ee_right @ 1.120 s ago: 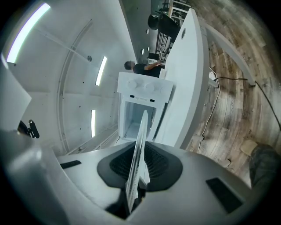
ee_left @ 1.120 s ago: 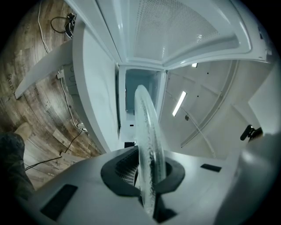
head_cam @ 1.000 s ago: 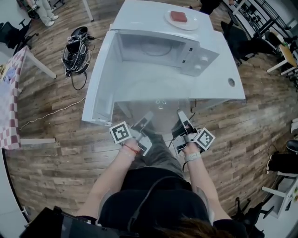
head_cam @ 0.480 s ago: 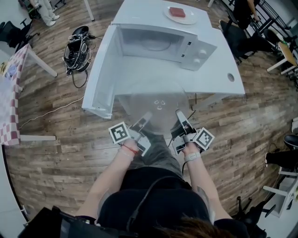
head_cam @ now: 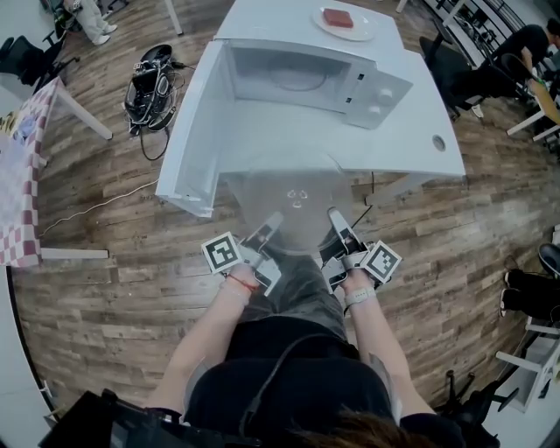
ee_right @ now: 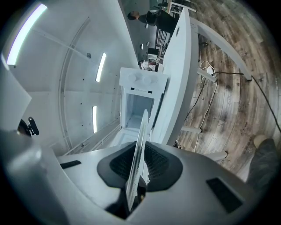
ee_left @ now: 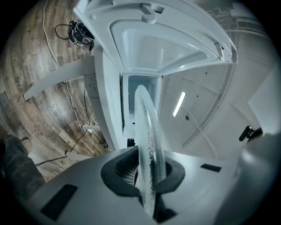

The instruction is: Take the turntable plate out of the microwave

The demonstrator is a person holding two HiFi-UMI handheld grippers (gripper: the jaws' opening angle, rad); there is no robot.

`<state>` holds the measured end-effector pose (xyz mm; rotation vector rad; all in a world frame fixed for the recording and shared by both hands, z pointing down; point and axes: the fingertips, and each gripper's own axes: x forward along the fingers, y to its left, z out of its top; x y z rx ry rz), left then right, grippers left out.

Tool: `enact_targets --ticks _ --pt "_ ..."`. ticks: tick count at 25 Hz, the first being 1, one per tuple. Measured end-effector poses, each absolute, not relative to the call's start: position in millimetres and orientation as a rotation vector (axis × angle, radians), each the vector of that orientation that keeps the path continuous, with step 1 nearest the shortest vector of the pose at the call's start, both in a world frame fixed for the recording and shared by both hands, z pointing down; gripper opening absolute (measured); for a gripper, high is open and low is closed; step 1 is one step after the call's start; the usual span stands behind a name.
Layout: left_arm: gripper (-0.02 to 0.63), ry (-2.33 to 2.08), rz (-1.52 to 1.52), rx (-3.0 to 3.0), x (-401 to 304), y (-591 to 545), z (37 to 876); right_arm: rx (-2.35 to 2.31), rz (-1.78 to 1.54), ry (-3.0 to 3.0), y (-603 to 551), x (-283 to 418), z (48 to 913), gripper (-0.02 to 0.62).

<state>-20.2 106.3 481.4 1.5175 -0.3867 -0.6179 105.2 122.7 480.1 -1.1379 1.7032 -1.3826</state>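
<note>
The clear glass turntable plate (head_cam: 294, 203) hangs level in the air, outside the microwave (head_cam: 302, 77), over the table's near edge. My left gripper (head_cam: 270, 229) is shut on its near-left rim and my right gripper (head_cam: 336, 222) on its near-right rim. In the left gripper view the plate (ee_left: 147, 132) stands edge-on between the pads of the left gripper (ee_left: 147, 176). The right gripper view shows the same plate (ee_right: 141, 140) pinched by the right gripper (ee_right: 137, 169). The microwave's door (head_cam: 194, 131) hangs wide open to the left, and its cavity holds only the roller ring.
The microwave sits on a white table (head_cam: 411, 140) with a cable hole (head_cam: 438, 142). A white plate with a red block (head_cam: 338, 19) lies behind it. A bundle of cables (head_cam: 149, 83) lies on the wood floor at left, next to a checkered table (head_cam: 19, 175).
Both grippers have drawn the plate a little farther from the microwave, toward the person. The grip on the rim is unchanged.
</note>
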Motion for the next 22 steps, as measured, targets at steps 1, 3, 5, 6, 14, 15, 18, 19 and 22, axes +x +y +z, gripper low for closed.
enact_targets --ticks 1,3,5,6,14,15,18,19,22 --pt "0.032 -0.389 -0.622 1.516 -20 105 481 -1.131 -1.384 1.706 121 105 479 0.052" --pt "0.032 -0.397 -0.626 1.514 -19 102 482 -1.121 -1.392 1.713 117 106 479 0.052" --pt "0.032 -0.405 -0.626 1.517 -18 97 481 -1.115 -1.398 1.719 111 108 479 0.052" --pt "0.032 -0.409 -0.628 1.517 -17 94 480 -1.108 -1.401 1.721 108 109 478 0.052" --pt "0.032 -0.443 -0.686 1.504 -17 82 468 -1.052 -1.432 1.803 87 108 466 0.052" --pt "0.032 -0.45 -0.689 1.506 -17 81 466 -1.041 -1.438 1.807 85 108 464 0.052" --pt "0.032 -0.465 -0.702 1.517 -14 78 462 -1.022 -1.454 1.822 81 111 462 0.052" --pt "0.032 -0.468 -0.705 1.52 -13 77 460 -1.02 -1.456 1.827 80 113 460 0.052" --pt "0.032 -0.474 -0.711 1.519 -6 73 456 -1.014 -1.462 1.836 75 120 454 0.052"
